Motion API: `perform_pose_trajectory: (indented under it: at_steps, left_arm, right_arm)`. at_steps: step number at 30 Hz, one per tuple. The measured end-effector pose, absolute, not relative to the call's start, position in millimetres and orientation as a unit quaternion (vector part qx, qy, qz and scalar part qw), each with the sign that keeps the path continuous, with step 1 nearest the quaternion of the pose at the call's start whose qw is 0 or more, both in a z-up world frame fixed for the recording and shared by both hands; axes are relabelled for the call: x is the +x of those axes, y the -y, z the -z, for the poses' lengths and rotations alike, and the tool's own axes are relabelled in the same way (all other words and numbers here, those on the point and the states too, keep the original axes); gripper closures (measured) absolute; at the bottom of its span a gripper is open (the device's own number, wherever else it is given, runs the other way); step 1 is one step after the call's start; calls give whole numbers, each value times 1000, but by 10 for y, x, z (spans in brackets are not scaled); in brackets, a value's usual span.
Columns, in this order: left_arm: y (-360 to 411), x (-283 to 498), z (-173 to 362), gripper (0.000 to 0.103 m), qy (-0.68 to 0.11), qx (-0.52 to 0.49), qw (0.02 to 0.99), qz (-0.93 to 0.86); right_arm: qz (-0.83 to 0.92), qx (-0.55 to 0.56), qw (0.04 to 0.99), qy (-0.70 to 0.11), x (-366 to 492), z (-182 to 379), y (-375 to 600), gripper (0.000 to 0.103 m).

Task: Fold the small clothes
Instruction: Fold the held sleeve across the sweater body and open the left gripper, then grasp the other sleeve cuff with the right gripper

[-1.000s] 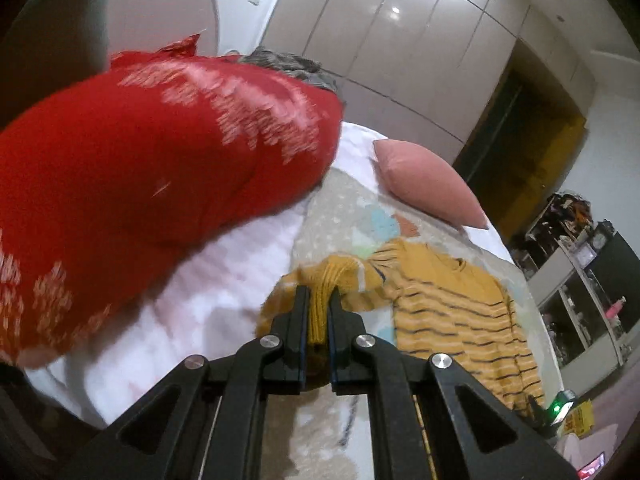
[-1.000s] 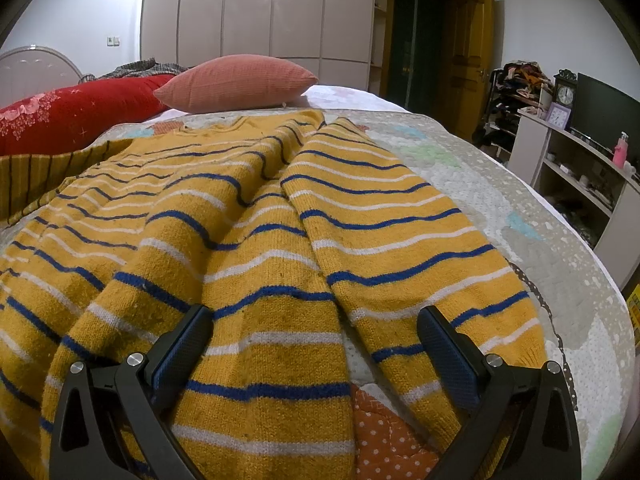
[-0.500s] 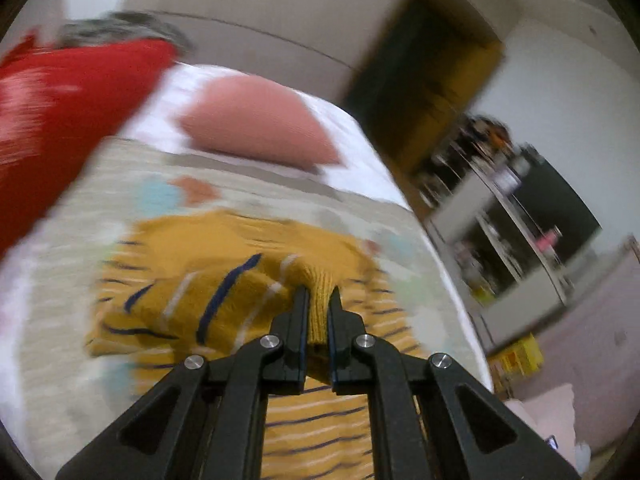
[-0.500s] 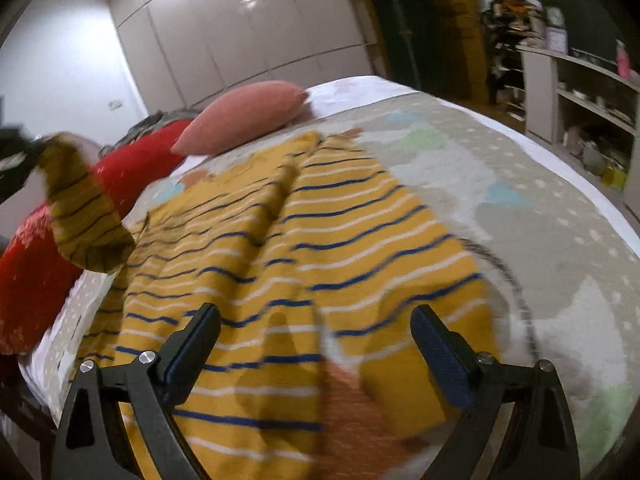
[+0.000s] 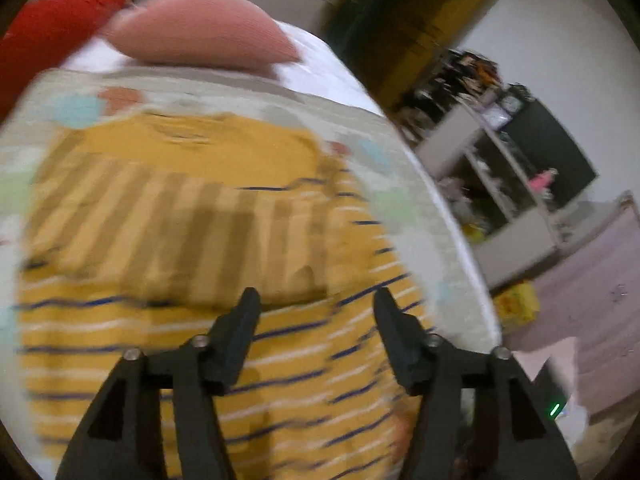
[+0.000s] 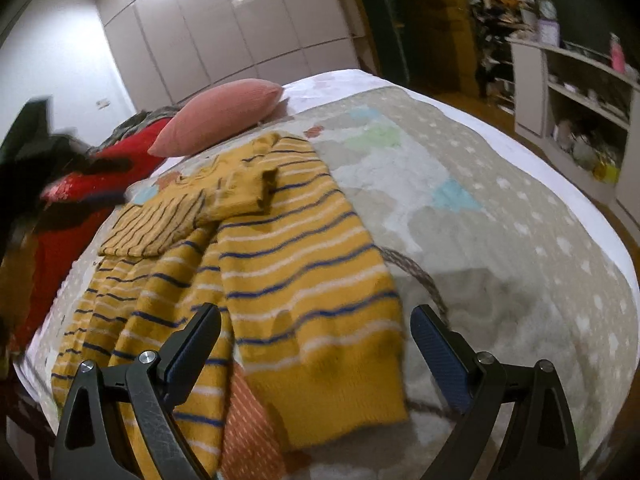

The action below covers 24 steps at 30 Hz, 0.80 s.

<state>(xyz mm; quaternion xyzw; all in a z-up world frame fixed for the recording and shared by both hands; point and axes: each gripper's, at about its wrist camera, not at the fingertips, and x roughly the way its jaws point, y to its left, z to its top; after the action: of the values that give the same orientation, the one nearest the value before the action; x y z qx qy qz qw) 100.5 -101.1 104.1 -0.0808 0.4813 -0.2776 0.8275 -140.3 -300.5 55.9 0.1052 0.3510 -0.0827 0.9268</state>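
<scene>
A yellow sweater [image 6: 304,264] with blue and white stripes lies spread on the patterned bedspread [image 6: 500,216]. One sleeve [image 6: 160,220] is folded across its chest, with the cuff [image 6: 264,184] near the middle. In the blurred left wrist view that sleeve [image 5: 180,232] lies just ahead of my left gripper [image 5: 316,300]. Its jaws are opening, with nothing between them, above the sweater's body [image 5: 280,360]. My right gripper [image 6: 316,316] stands open over the sweater's hem, and its pads are clear of the fabric.
A pink pillow [image 6: 224,112] and a red quilt [image 6: 80,184] lie at the head of the bed. An open shelf unit [image 6: 580,100] stands beyond the bed's right edge. An orange dotted patch [image 6: 248,432] shows under the hem. Wardrobe doors [image 6: 240,32] fill the back wall.
My left gripper carried the sleeve from the bed's left side across the sweater and let go; the sleeve now lies on the chest. The right gripper drew back and up, staying open.
</scene>
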Motion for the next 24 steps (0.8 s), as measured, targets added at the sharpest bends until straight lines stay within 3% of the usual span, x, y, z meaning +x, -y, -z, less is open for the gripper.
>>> perform_pose_trajectory:
  at_steps: [4,9,10,12,13,21,24]
  left_arm:
    - [320,650,-1097,35,-446,-36,873,195]
    - [-462,204,-1039,34,-428,-63,891,135]
    - [-594,127,-1014,34,-427,-71,893,124]
    - [-765,40,-951,34,-427,-82,894,105]
    - [-843,0,-926,34,-427,-85,895,96]
    - [-1209,-209,-795,34,-429,-86,898,49]
    - [-1169,-262,-769,34,-427,-95,897,61]
  right_arm:
    - [67,90,932,-344,-1039,-631,2920,5]
    - [72,78,926,-364,-211,-650,2894,9]
    - [75,87,920,-375,-16,-621,2915,15]
    - [71,101,906,-405,304,-538,2931,55]
    - [59,107,893,-433,478,-469,2925,81]
    - [146,96,889,-424,228,-721,3352,77]
    - [168,88,889,-417,-256,-884,3639,59]
